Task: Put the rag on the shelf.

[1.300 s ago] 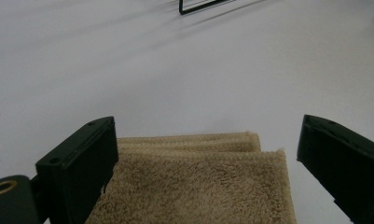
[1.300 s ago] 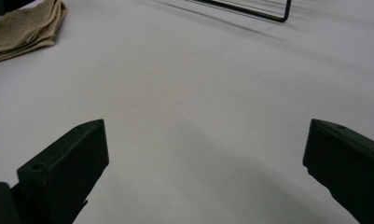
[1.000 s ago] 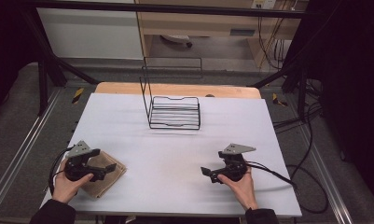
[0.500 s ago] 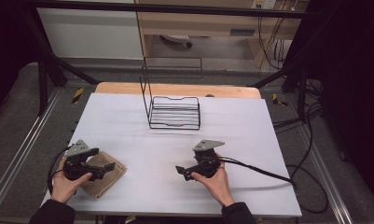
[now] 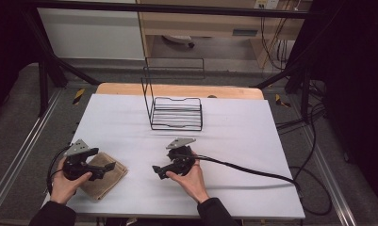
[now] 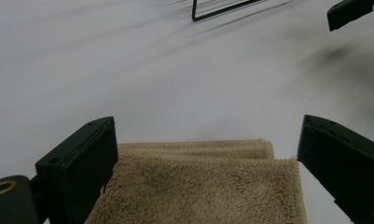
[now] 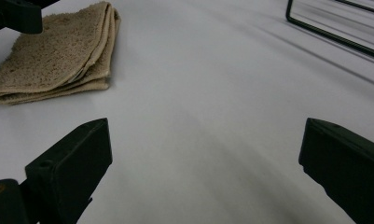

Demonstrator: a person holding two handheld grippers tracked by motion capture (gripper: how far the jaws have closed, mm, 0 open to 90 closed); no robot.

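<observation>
Near left corner of the table (image 5: 271,141): the folded towel (image 5: 104,176) lies flat on the white surface, a tan pad of several layers. In the right gripper view (image 7: 58,56) its stacked, folded edges face right, toward the middle of the table.

Left gripper (image 5: 104,168): held low above the towel, pointing right. In the left gripper view the towel (image 6: 198,186) sits between the two jaws, which stand wide open to either side of it, neither one visibly pressing the cloth. We see nothing gripped. The towel's far edge runs straight across from jaw to jaw, so its width lies along the gap.

Middle of the table, near edge: right gripper (image 5: 157,170), held in the right hand (image 5: 189,176), pointing left toward the towel. Its jaws are also wide open with only bare table between them. From this gripper the towel lies up and to the left, apart from the jaws; the tip of the left gripper (image 7: 17,16) shows just over the towel's far corner.

Far centre: a black wire rack (image 5: 176,113), well apart from both grippers.

Our reading: the left gripper is the nearer one and already straddles the towel. The right gripper needs to travel left across open table to reach the stacked edge facing it.
</observation>
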